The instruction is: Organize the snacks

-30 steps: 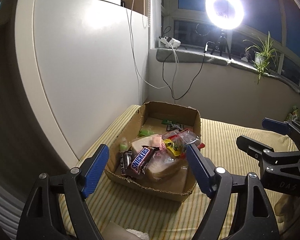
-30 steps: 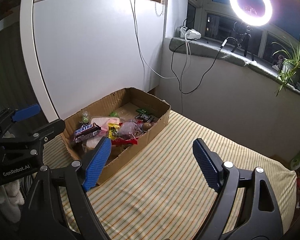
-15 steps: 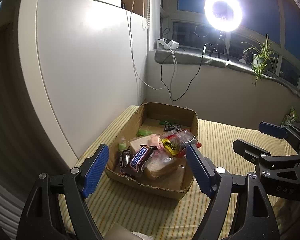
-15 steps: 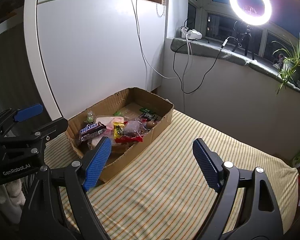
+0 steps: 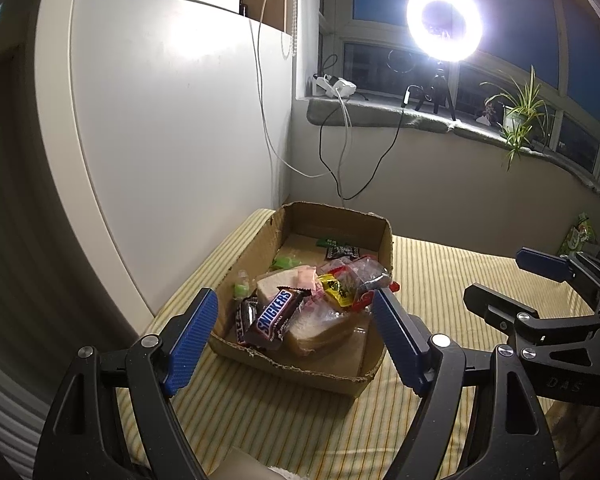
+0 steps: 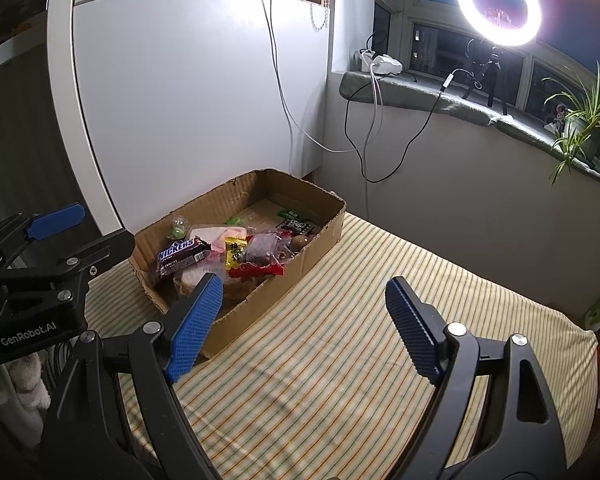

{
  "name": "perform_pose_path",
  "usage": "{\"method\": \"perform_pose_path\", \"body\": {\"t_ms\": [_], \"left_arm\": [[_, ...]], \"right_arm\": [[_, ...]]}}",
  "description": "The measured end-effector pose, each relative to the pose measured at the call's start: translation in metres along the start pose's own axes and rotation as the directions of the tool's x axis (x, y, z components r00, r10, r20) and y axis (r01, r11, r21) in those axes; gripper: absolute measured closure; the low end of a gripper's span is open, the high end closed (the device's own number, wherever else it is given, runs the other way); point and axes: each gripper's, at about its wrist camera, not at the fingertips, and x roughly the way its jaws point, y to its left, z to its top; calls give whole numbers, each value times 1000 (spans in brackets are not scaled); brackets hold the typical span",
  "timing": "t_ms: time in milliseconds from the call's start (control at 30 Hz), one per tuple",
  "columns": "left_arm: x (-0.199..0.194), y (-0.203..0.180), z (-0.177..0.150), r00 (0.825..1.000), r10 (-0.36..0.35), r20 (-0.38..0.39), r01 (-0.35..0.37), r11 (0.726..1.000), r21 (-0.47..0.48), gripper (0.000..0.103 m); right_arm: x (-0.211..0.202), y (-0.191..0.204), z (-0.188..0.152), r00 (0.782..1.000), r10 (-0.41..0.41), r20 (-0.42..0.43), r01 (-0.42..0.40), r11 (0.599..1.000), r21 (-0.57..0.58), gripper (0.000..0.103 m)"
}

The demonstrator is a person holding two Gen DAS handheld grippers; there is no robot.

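Left gripper point(image 5: 296, 336): jaws wide, nothing held. Cardboard box point(image 5: 300, 368) of snacks directly ahead between blades, on striped yellow cover point(image 5: 300, 420); Snickers bar point(image 5: 274, 316) on top of pile.
Right gripper point(image 6: 304, 324): jaws wide, empty, over bare striped cover; box left of left blade.
Beyond jaws: white cabinet panel point(image 6: 180, 100), windowsill point(image 6: 420, 96) with ring light point(image 6: 498, 2), cables, potted plant point(image 6: 580, 120); dark window.

— What did the left gripper point(image 5: 294, 336) look like?
— Black frame, silver screws, ribbed blue pads point(image 5: 190, 344).
— And the right gripper point(image 6: 304, 322)?
— The same; the left's housing read "GenRobot.AI".
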Motion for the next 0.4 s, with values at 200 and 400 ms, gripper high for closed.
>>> {"method": "perform_pose_path", "body": {"t_ms": [200,400], "left_arm": [[1,0,-1,1000,-4,-8,4,1000,-6,23],[3,-2,-2,1000,-12,-8,12,1000,3,23]], "right_arm": [[2,-1,-2,1000,0,-8,0,1000,7,17],[2,-3,-4,1000,0,-9,0,1000,14,17]]}}
